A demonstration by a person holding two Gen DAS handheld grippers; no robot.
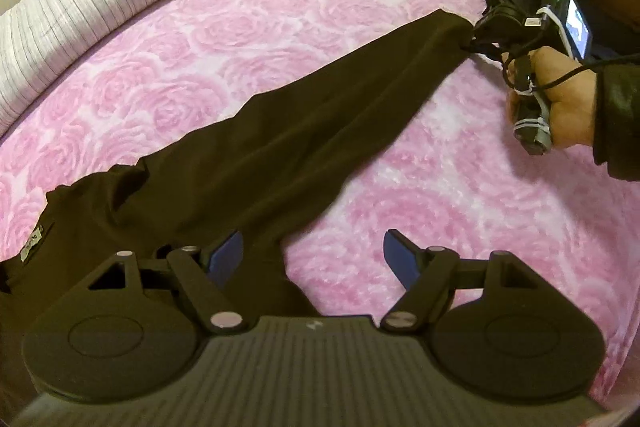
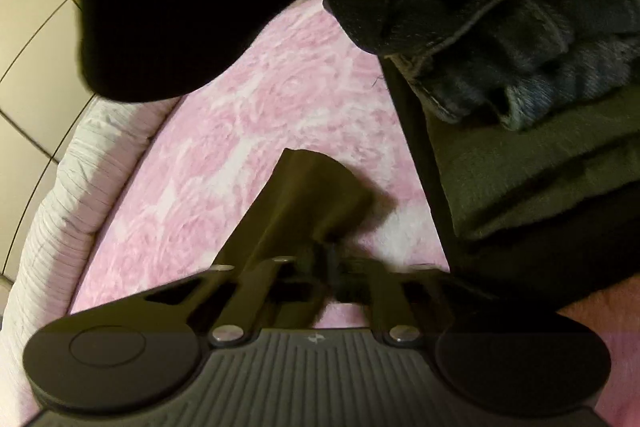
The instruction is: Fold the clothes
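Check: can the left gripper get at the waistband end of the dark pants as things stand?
Probably yes. The left gripper is open right over the dark pants, nothing lying between. The right gripper is shut on the far cuff, well clear.

Left gripper (image 1: pixel 313 259) agape; right gripper (image 2: pixel 334 261) (hand-held) clamped
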